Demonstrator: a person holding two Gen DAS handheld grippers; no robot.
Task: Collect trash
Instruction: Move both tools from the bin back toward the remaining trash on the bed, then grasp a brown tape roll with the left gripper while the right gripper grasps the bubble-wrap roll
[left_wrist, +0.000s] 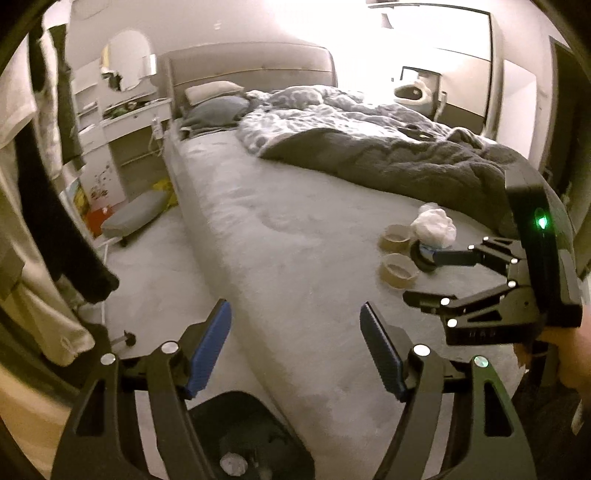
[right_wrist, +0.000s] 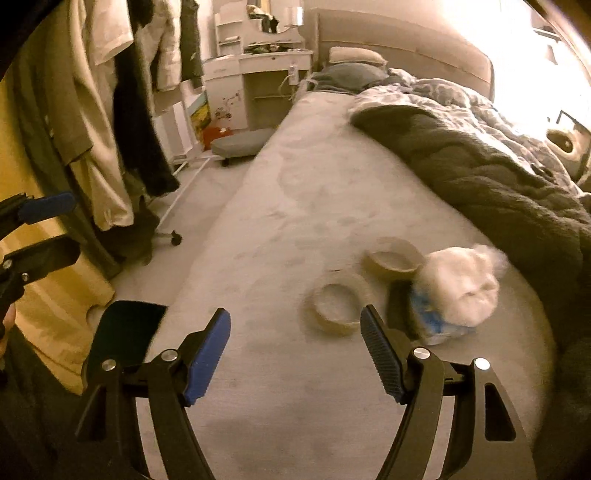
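A broad stretch of bare grey bed sheet (right_wrist: 280, 206) is lying open ahead of the right gripper (right_wrist: 295, 354), its jaws standing apart with nothing between them. Two beige tape rolls (right_wrist: 338, 308), a white crumpled wad (right_wrist: 461, 284) and a rumpled dark grey quilt (right_wrist: 480, 177) are crowding its right. Hanging clothes (right_wrist: 110, 110) are walling off the left.

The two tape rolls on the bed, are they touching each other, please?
Apart: the left wrist view shows bare bedsheet between the far tape roll and the near tape roll.
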